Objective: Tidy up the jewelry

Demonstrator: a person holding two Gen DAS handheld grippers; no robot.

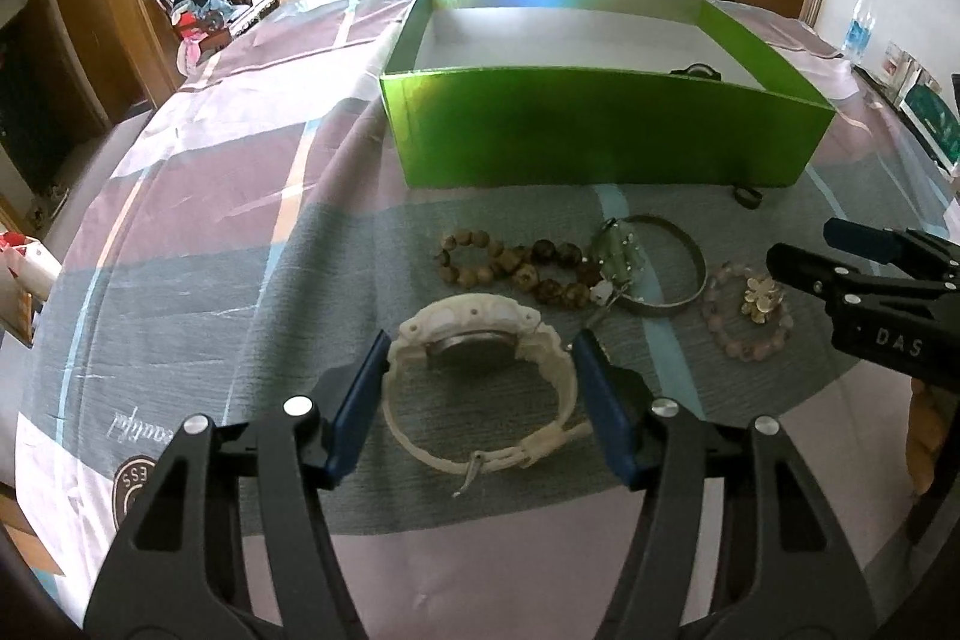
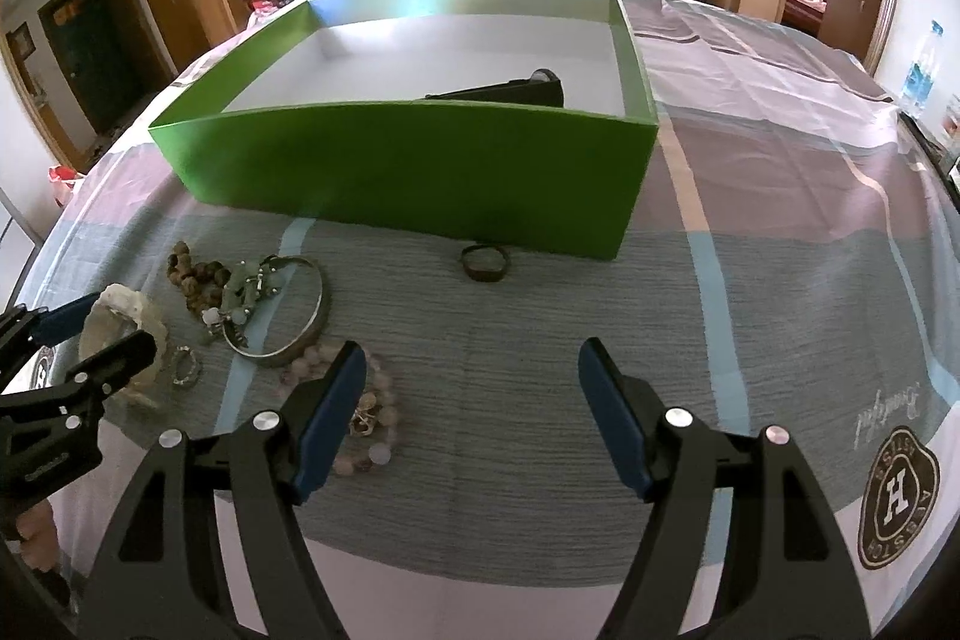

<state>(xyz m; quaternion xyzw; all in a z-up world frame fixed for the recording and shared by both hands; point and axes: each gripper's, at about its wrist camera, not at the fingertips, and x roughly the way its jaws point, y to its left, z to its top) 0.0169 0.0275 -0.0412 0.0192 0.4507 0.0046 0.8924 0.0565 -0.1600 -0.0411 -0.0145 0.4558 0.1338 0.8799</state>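
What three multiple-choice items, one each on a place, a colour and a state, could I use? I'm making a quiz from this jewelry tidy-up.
1. Where does the small dark ring lie?
A. inside the box
B. on the cloth just before the box's near wall
C. on the white watch

2. What colour is the box outside?
A. green
B. red
C. black

3. How do the left tongs stand?
A. open over bare cloth
B. shut on the metal bangle
C. closed on the white watch

Answers: 1 B, it sits on the tablecloth at the wall's foot. 2 A, its walls are shiny green. 3 C, both blue pads meet the watch's sides.
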